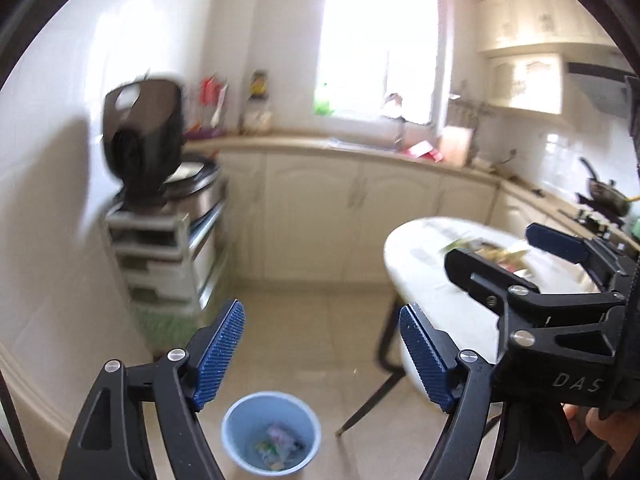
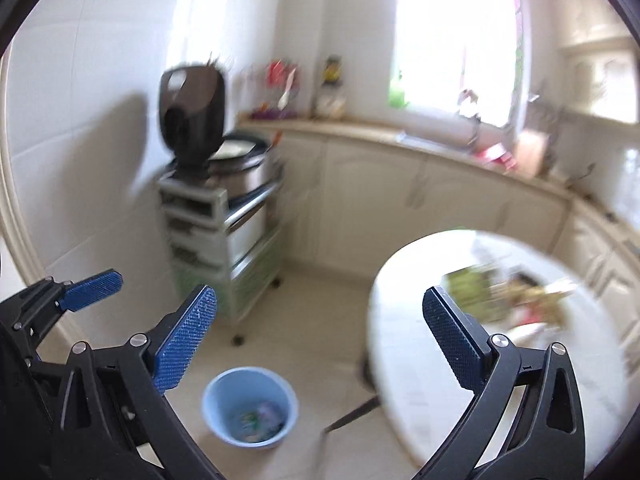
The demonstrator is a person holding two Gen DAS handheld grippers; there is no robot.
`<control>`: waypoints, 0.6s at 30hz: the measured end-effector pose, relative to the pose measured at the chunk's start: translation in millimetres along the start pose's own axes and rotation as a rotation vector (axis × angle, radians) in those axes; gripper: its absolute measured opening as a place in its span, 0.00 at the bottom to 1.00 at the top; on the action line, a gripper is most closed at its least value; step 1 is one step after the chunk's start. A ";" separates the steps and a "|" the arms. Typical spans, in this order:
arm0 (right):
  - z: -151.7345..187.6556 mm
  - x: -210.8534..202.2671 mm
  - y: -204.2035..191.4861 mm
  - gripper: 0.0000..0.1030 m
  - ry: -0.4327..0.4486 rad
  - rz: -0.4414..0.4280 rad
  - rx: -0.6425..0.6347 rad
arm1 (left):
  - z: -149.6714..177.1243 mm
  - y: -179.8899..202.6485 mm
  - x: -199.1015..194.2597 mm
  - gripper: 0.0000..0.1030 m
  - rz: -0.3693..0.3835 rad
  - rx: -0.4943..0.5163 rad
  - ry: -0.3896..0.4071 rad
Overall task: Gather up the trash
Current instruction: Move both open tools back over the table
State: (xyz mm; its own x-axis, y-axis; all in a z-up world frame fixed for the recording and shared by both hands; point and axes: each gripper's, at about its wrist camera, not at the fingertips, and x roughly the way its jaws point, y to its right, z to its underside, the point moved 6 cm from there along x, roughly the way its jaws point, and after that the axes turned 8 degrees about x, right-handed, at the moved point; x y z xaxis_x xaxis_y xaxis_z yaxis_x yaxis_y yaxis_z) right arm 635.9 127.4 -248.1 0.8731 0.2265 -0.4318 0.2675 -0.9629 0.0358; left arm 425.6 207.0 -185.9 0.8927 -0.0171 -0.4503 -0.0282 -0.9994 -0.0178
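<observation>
Trash lies in a heap on the white table, past the right gripper, whose fingers are spread wide and hold nothing. The left gripper is released and bare too. The blue bin sits on the floor below the fingers. The pictures are blurry, so a rushed grab could miss or knock scraps off.

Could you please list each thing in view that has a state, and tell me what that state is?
left gripper: open, holding nothing.
right gripper: open, holding nothing.
blue bin: upright on the floor, some trash inside.
rice cooker: lid raised.
white table: blurred trash pile on top.
</observation>
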 end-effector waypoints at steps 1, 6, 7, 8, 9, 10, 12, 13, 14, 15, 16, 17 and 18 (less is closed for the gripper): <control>-4.7 -12.2 11.4 1.00 0.014 0.020 0.004 | -3.9 16.2 -10.7 0.74 0.001 0.007 0.013; -22.5 -84.9 76.4 1.00 0.110 0.117 0.047 | -15.6 84.0 -59.9 0.80 0.025 0.033 0.106; -24.1 -100.4 90.4 1.00 0.131 0.141 0.057 | -17.5 99.4 -67.1 0.80 0.028 0.049 0.126; -25.6 -110.6 100.5 1.00 0.145 0.155 0.065 | -19.5 112.2 -72.8 0.81 0.036 0.063 0.142; -26.0 -121.3 110.8 1.00 0.157 0.163 0.076 | -20.5 125.9 -77.4 0.86 0.052 0.074 0.152; -26.8 -131.8 122.9 1.00 0.170 0.176 0.090 | -17.7 137.4 -80.3 0.88 0.066 0.084 0.158; -27.8 -147.8 146.3 1.00 0.186 0.189 0.120 | -19.2 148.6 -73.2 0.91 0.073 0.099 0.166; -27.6 -154.6 160.0 1.00 0.192 0.205 0.144 | -19.5 154.7 -68.2 0.91 0.073 0.117 0.168; -24.9 -159.6 172.0 1.00 0.197 0.211 0.163 | -19.3 162.4 -68.0 0.92 0.072 0.129 0.170; -22.9 -164.2 184.3 1.00 0.201 0.223 0.178 | -18.3 170.2 -65.1 0.94 0.073 0.142 0.161; -21.7 -166.4 197.7 1.00 0.201 0.239 0.198 | -20.0 174.7 -57.2 0.94 0.073 0.149 0.153; -20.5 -169.0 209.7 1.00 0.198 0.243 0.213 | -19.4 180.4 -53.7 0.95 0.072 0.155 0.145; -17.5 -170.5 221.0 1.00 0.192 0.248 0.227 | -18.2 185.8 -50.0 0.95 0.065 0.165 0.131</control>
State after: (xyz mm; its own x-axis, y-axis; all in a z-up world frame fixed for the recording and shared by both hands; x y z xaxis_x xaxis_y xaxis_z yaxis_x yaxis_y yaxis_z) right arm 553.4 -121.4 -150.8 0.9662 -0.0152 -0.2575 -0.0400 -0.9950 -0.0916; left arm 383.9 21.7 -150.5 0.9372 -0.0962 -0.3352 -0.1515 -0.9781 -0.1429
